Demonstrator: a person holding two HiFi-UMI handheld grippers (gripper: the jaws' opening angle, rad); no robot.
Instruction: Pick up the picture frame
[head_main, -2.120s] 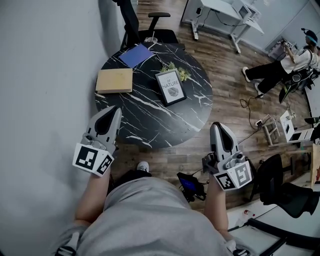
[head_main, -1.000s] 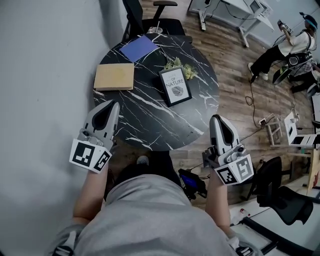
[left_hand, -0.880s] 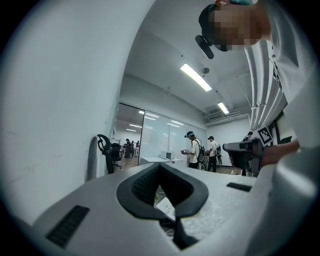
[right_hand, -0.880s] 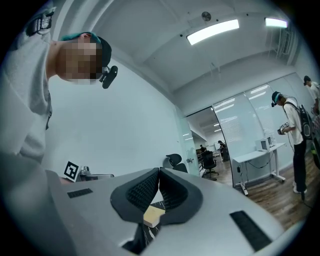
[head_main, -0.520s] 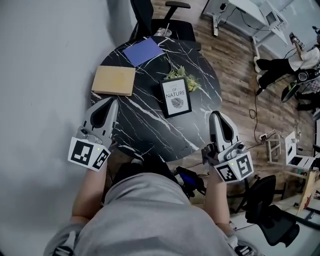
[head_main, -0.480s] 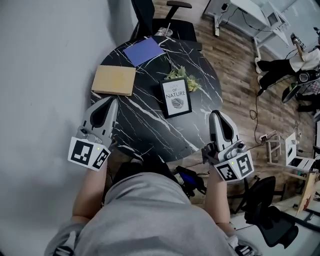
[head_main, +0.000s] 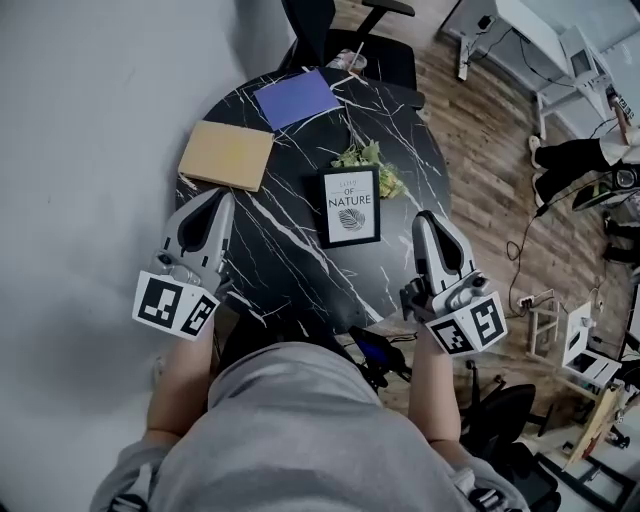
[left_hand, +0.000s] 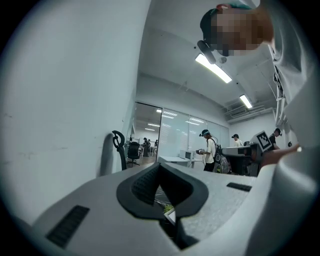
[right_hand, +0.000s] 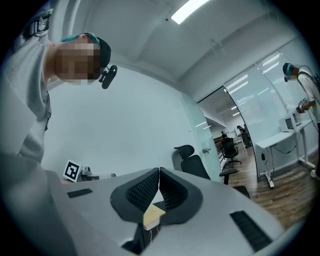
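Picture frame (head_main: 350, 207): flat, print upward, near the middle of the round black marble table (head_main: 300, 270); green sprig (head_main: 368, 160) at its far edge; left gripper (head_main: 220, 197): jaws clenched, empty, by the table's left edge; right gripper (head_main: 424, 218): jaws clenched, empty, by the right edge; neither touches the frame.

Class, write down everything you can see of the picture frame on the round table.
The picture frame is a portrait rectangle with a thin black border round a white print that reads OF NATURE above a dark round leaf motif. It appears to lie face up on the black, white-veined table, slightly right of centre in the head view. A green sprig sits at its far edge and seems to touch its far right corner. Neither the left gripper nor the right gripper touches it.
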